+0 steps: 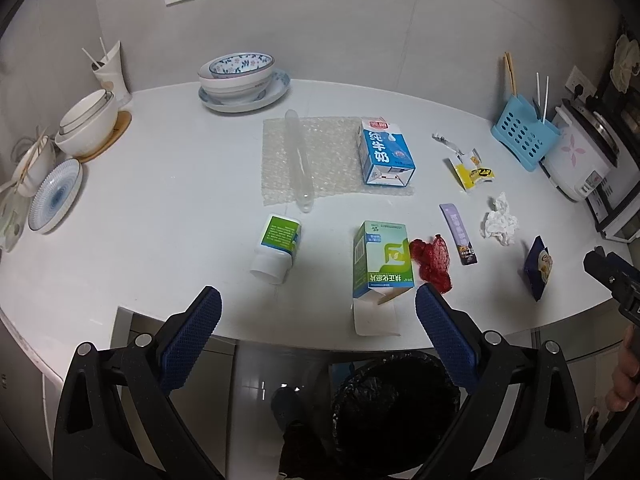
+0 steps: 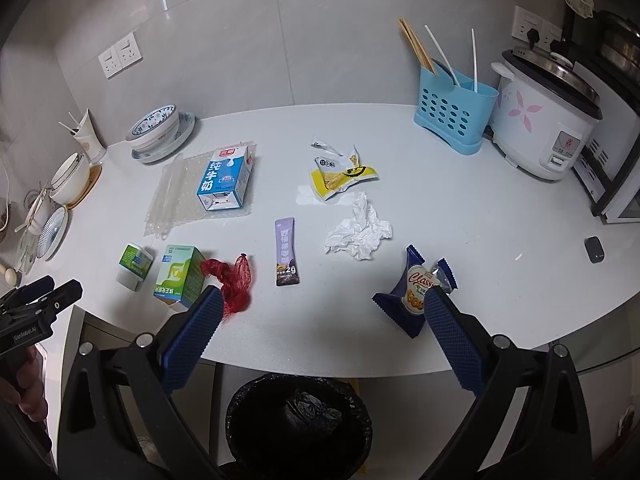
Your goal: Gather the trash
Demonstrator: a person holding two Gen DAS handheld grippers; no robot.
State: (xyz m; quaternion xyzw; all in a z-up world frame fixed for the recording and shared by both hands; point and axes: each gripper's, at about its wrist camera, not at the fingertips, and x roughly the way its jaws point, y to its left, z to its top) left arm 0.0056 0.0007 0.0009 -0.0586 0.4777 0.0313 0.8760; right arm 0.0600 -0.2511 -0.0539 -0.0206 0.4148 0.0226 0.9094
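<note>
White counter strewn with trash, nothing collected yet.
Left gripper (image 1: 318, 306) and right gripper (image 2: 322, 310) hang spread and empty at lower frame; bin (image 2: 298, 420) waits beneath, ready for drops.

White counter (image 2: 460, 216) strewn with trash and dishes

On it lie bubble wrap (image 2: 176, 196), a green box (image 2: 180, 276), a small bottle (image 2: 134, 266), red netting (image 2: 232, 284), a purple sachet (image 2: 286, 252), crumpled tissue (image 2: 358, 232), snack wrappers (image 2: 344, 172), bowls (image 2: 154, 128) and a rice cooker (image 2: 544, 124).
</note>
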